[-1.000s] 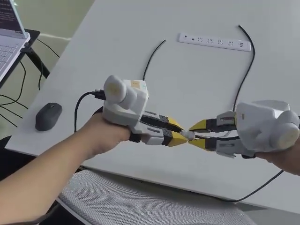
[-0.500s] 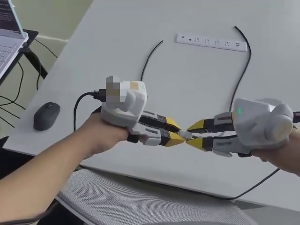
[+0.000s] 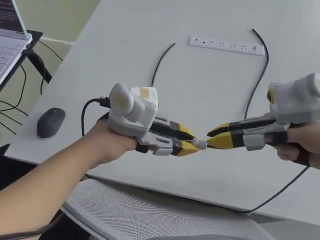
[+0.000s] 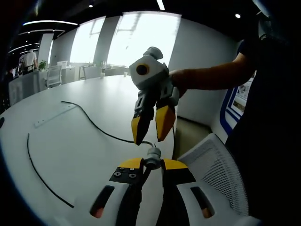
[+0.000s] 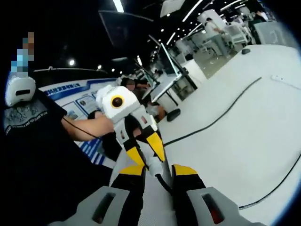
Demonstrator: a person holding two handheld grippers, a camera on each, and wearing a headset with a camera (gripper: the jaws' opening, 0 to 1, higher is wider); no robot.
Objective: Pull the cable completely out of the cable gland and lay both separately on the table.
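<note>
Jaws of left gripper (image 3: 192, 142) pinch the round grey cable gland (image 4: 152, 157); right gripper (image 3: 210, 140) straddles thin black cable (image 5: 162, 180), grip unclear.

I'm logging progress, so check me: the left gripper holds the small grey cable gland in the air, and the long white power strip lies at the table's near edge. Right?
Not quite. The head view shows the long white power strip at the far side of the white table. The left gripper does hold the small grey cable gland in the air.
</note>
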